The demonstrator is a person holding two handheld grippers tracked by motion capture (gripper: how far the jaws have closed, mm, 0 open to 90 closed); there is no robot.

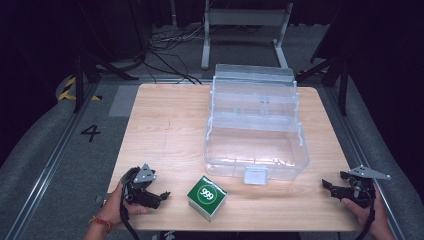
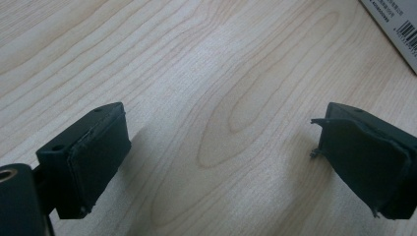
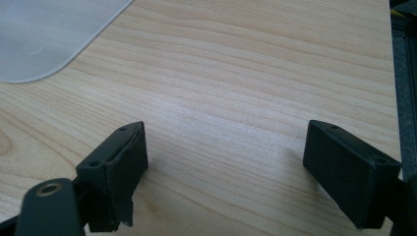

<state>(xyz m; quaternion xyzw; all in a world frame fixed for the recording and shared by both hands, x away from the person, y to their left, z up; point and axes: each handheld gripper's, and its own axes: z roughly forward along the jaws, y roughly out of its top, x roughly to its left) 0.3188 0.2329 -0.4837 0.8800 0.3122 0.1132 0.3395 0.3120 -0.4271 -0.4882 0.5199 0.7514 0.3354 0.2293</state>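
Left gripper [image 1: 162,195]: sitting just left of the green box [image 1: 207,197], jaws gaping, holding nothing.
Right gripper [image 1: 327,184]: resting well right of the box, likewise agape.
Clear bin [image 1: 256,129]: standing open behind the box.
Risk: a corner-on pinch is likely twisting the box loose.

Green-and-white box [image 1: 207,198], clear bin [image 1: 255,131], pale woodgrain table [image 1: 165,130].

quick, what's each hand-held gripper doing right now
left hand-held gripper: open, holding nothing, bare table between the jaws
right hand-held gripper: open, holding nothing
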